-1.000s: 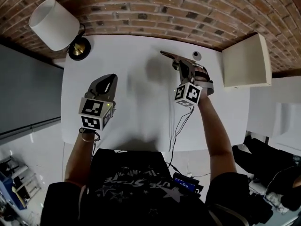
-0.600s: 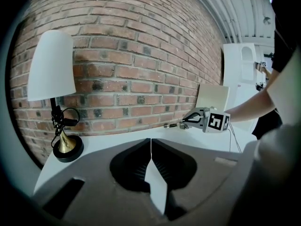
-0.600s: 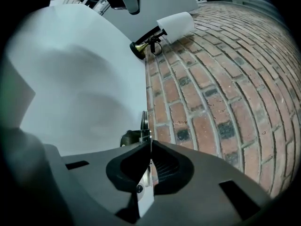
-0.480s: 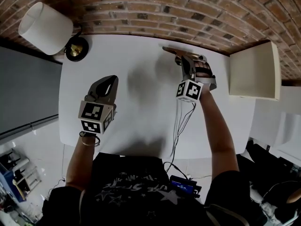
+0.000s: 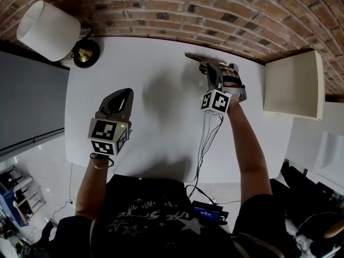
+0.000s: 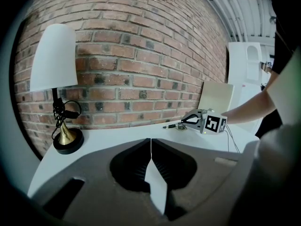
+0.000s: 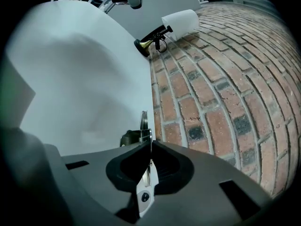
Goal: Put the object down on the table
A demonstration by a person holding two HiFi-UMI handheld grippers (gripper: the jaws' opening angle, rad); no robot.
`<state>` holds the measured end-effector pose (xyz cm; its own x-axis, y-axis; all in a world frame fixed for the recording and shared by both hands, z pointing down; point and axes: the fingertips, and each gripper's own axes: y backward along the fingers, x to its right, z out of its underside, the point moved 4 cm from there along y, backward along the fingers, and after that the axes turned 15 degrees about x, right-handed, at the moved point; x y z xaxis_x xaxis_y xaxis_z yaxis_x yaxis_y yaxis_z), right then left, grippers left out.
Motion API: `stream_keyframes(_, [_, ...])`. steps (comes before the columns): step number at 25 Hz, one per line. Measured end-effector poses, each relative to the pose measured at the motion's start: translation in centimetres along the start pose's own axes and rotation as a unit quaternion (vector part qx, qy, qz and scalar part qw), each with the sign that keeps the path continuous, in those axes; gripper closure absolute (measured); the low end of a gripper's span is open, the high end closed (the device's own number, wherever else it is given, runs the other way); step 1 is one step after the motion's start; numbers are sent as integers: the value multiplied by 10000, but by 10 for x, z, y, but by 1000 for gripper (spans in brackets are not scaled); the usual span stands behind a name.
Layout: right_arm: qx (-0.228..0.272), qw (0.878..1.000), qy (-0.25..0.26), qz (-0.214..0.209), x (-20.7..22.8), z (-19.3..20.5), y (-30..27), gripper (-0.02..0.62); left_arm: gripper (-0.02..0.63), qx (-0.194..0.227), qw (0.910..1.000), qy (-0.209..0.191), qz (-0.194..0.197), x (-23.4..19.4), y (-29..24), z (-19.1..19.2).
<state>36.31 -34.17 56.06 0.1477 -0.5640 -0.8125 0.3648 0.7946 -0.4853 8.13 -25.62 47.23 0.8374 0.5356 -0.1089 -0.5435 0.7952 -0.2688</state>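
My right gripper (image 5: 210, 70) is at the far edge of the white table (image 5: 156, 122), close to the brick wall. It is shut on a thin metal tool (image 5: 193, 56) that sticks out to the left along the table's back edge. In the right gripper view the tool's flat handle lies between the pads of the right gripper (image 7: 149, 144), and its disc-like end (image 7: 144, 120) shows edge-on just above the table. My left gripper (image 5: 123, 97) hovers over the table's left half, shut and empty. From the left gripper (image 6: 150, 142) the tool (image 6: 171, 125) appears low over the table.
A lamp with a white shade (image 5: 45, 28) and brass foot (image 5: 86, 54) stands at the table's back left corner. A cream box (image 5: 293, 85) sits just past the right edge. The brick wall (image 5: 177, 9) runs directly behind the table. Cables (image 5: 207, 138) trail from the right gripper.
The right gripper with the tool has edged slightly toward the wall. The left gripper has stayed about where it was.
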Motion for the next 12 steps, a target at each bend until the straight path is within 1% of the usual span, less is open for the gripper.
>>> stream_keyframes(4, [-35,9999,-88,-34,-4,5,-3,580,584,-25,10000,8,-38,-1,3,3])
stream_keyframes(8, [29,10000,-37,-3,-5,6,-6,581,584,-5,10000,17,-74,-4,6,1])
stream_keyframes(12, [-20,10000,25,16,-7,8,-7,581,584,-25,9999,54,-83,-4,7,3])
